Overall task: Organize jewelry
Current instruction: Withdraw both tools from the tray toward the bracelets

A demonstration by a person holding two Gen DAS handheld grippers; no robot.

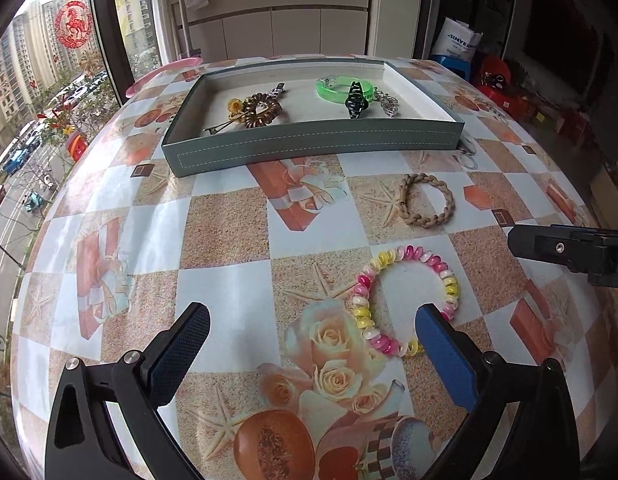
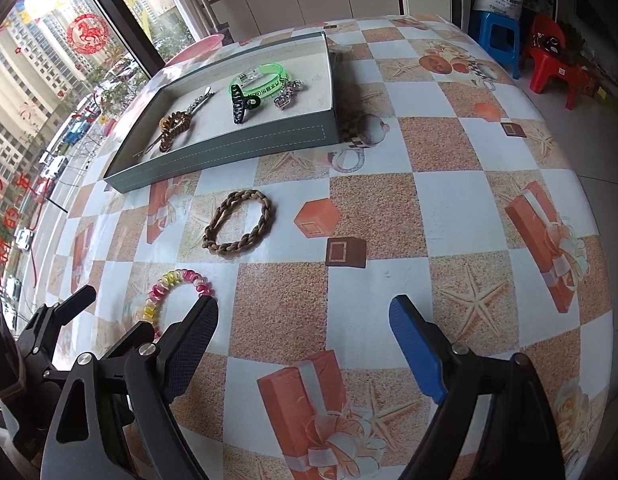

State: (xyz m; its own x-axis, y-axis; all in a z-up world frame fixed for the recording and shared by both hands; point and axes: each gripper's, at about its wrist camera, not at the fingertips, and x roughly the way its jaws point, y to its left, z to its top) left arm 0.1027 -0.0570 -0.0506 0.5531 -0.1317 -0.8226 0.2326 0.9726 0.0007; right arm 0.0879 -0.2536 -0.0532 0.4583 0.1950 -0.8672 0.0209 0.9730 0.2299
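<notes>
I have both tools over the patterned table (image 1: pixel 237 288), and each one stands spread wide with nothing between its pads. The left gripper (image 1: pixel 313 336) sits nearest the pink-and-yellow spiral hair tie (image 1: pixel 405 300), which lies flat on the cloth with its near-right arc just beside my right-hand blue pad (image 1: pixel 441 352); the ring is off to the right of my centre line, not between the fingers. The right gripper (image 2: pixel 303 332) hangs over bare cloth, well apart from the braided tan band (image 2: pixel 239 222) that lies between the spiral tie and the grey-green tray (image 1: pixel 309 148). The tray already holds a brown coil tie (image 1: pixel 261 110), a green bangle (image 1: pixel 341 86), a black claw clip (image 1: pixel 355 98) and some silver pieces. I judge the step in hand to be picking up the spiral tie with the left tool. To do it well I would shift right until one strand of the ring sits between the pads, lower until the tips nearly touch the cloth, and close on a single arc rather than spanning the whole loop. The coil looks springy and slippery, so a shallow pinch could let it squirm out; I would bite deep, lift straight, and clear the tray's front wall before releasing.
</notes>
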